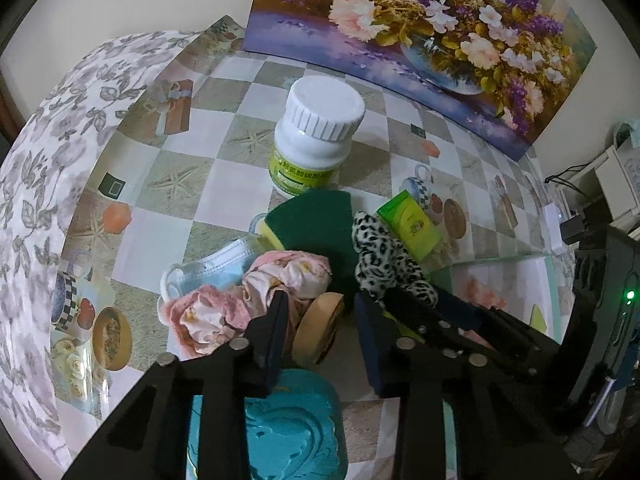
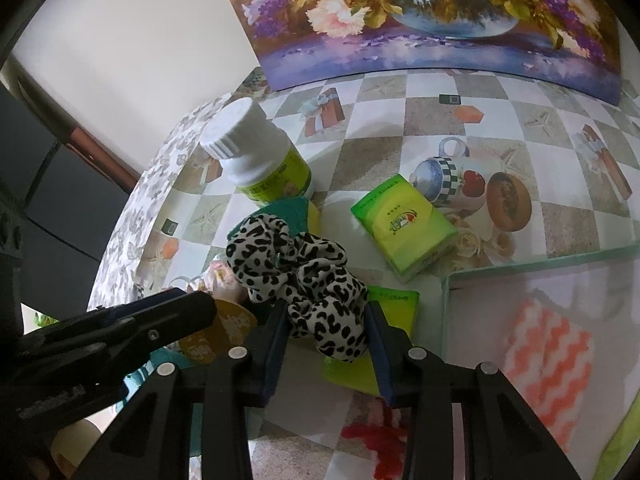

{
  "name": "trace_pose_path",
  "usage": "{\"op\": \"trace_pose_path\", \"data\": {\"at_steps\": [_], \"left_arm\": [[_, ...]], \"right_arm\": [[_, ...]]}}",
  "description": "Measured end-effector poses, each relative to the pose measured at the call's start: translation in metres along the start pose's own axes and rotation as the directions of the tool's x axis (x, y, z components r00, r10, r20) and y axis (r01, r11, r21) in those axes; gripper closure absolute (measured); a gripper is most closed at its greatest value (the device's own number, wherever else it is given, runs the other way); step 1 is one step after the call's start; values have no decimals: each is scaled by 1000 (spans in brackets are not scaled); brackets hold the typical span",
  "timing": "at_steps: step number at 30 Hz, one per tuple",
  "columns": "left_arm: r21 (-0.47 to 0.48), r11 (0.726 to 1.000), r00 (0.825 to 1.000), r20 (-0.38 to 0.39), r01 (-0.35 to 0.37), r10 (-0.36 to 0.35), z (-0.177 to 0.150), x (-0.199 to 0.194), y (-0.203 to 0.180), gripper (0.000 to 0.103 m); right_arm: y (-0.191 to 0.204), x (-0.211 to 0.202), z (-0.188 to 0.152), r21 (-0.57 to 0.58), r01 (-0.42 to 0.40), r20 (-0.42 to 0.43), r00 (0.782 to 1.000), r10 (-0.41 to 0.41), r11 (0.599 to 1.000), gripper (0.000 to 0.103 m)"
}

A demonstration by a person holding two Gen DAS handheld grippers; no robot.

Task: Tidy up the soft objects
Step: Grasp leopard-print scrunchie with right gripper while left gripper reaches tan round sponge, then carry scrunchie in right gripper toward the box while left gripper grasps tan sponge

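Note:
A leopard-print scrunchie [image 2: 304,276] sits between the fingers of my right gripper [image 2: 326,316], which closes on it; it also shows in the left wrist view [image 1: 384,252]. My left gripper [image 1: 320,308] is open around a wooden round disc [image 1: 320,328], beside a pink floral scrunchie [image 1: 256,292]. A blue face mask [image 1: 208,272] and a green-and-yellow sponge [image 1: 316,220] lie just beyond. A glass-walled box [image 2: 520,276] at the right holds a pink zigzag cloth [image 2: 548,372].
A white pill bottle [image 1: 316,136] stands behind the pile. A green tissue pack [image 2: 404,224] lies on the chequered tablecloth. A teal embossed object [image 1: 288,432] is under my left gripper. A flower painting [image 1: 420,20] leans on the wall. Red yarn [image 2: 376,444] lies near.

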State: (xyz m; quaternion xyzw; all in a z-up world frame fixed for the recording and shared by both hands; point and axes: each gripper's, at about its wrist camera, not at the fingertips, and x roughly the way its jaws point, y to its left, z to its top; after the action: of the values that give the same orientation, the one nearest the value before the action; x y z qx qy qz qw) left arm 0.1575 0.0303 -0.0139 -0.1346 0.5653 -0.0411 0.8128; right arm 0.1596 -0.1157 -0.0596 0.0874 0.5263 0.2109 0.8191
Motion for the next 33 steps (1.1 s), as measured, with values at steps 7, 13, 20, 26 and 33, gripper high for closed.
{"op": "trace_pose_path", "data": {"at_steps": [7, 13, 20, 26, 33], "left_arm": [[25, 1000, 1000, -7, -3, 3, -1, 3, -4, 83], [28, 1000, 1000, 3, -7, 7, -1, 3, -5, 86], [13, 1000, 1000, 27, -7, 6, 0, -3, -4, 86], [4, 1000, 999, 50, -8, 8, 1, -11, -4, 86], [-5, 1000, 997, 82, -12, 12, 2, -20, -6, 86]], "right_arm": [[-5, 1, 0, 19, -16, -2, 1000, 16, 1000, 62], [-5, 1, 0, 24, -20, -4, 1000, 20, 1000, 62], [-6, -5, 2, 31, -26, 7, 1000, 26, 999, 71], [-6, -11, 4, 34, -39, 6, 999, 39, 999, 75], [-6, -27, 10, 35, -55, 34, 998, 54, 998, 76]]}}
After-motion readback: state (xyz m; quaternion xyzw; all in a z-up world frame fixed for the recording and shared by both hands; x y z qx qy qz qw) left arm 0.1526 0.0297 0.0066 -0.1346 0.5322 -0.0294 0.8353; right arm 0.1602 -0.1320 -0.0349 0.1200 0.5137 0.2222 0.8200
